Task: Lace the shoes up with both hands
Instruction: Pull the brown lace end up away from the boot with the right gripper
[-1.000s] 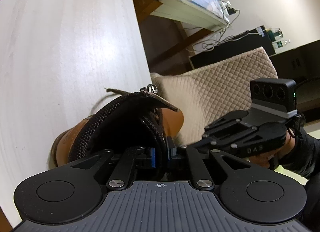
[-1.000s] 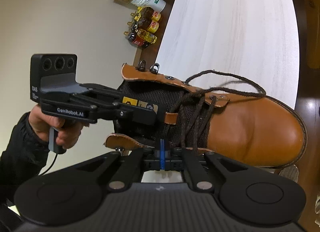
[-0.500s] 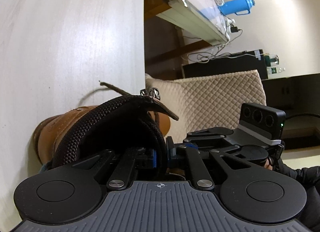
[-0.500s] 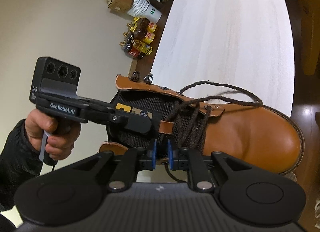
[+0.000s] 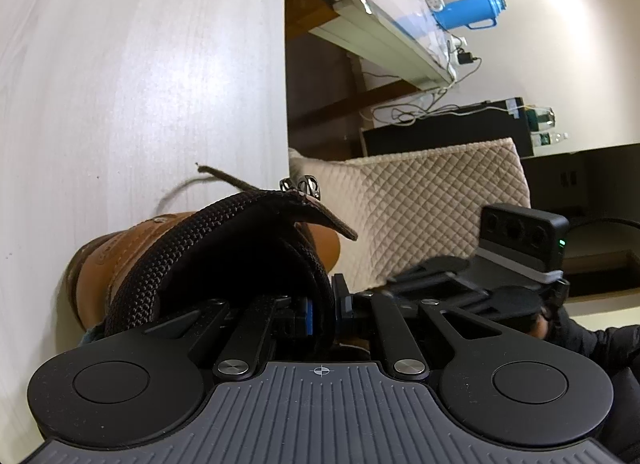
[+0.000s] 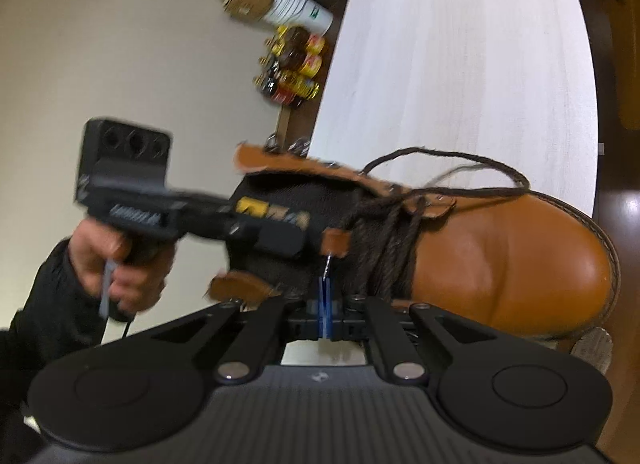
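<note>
The brown boot [image 6: 508,248] lies on its side on the white table [image 6: 460,64], toe toward the right of the right wrist view, with its dark lace [image 6: 452,160] looping loosely over the tabletop. The left gripper [image 5: 320,308] clamps the boot's padded black collar [image 5: 224,232] between its blue pads, just as it did a second ago, though its jaws are easing open slightly. The right gripper [image 6: 325,304] has its blue pads pressed together; half a second ago they stood apart. A thin pale tip sticks up just above them, but blur hides whether it is pinched, so I cannot tell if anything is held. In the left wrist view the boot now sits lower and further left than before, and the quilted cushion [image 5: 420,200] shows more.
</note>
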